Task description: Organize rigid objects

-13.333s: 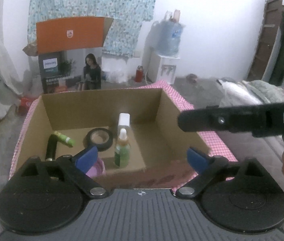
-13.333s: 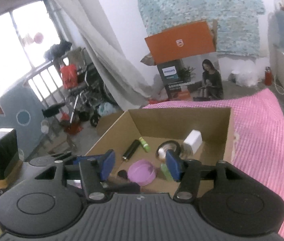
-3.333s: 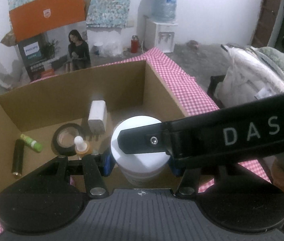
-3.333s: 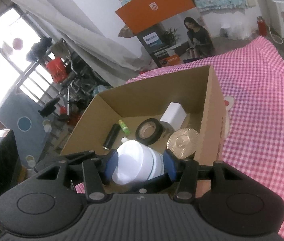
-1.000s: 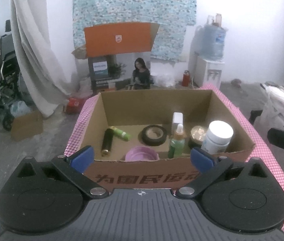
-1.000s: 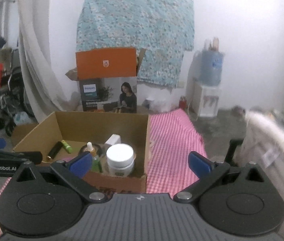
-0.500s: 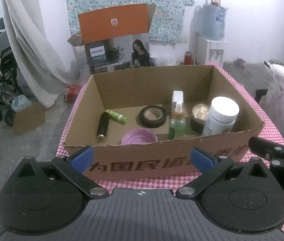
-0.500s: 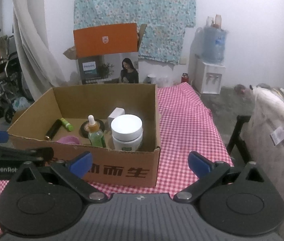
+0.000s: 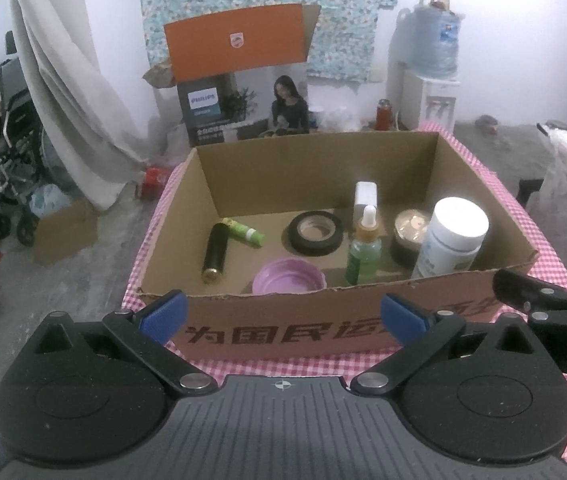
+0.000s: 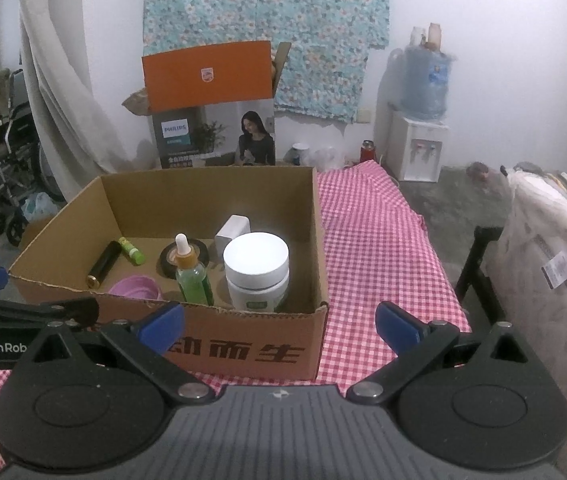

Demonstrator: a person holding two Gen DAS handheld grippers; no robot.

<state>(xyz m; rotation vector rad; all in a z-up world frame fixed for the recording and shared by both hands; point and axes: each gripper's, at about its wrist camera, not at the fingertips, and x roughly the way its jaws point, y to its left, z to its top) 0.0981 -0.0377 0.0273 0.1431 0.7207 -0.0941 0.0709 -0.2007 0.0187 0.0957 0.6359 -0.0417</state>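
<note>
**Both grippers held apart and empty short of the carton's near wall**

Pink-checked cloth [image 10: 367, 248] was seen covering the table, with a cardboard box [image 9: 323, 320] set on it and a wide bare strip of cloth left to the box's right. The left gripper [image 9: 283, 316] and the right gripper [image 10: 279, 326] were held with jaws spread wide, nothing between them, just short of the near wall. Inside, a white jar [image 9: 453, 236] was stood in the near right corner, close to both walls. A green dropper bottle [image 9: 364, 248] was stood upright just left of it, a pink lid [image 9: 288, 276] by the near wall, a tape roll [image 9: 315, 234] mid-floor, and a black tube [image 9: 215, 254] and green tube [image 9: 243, 233] laid at the left. Open floor was left along the back wall.
</note>
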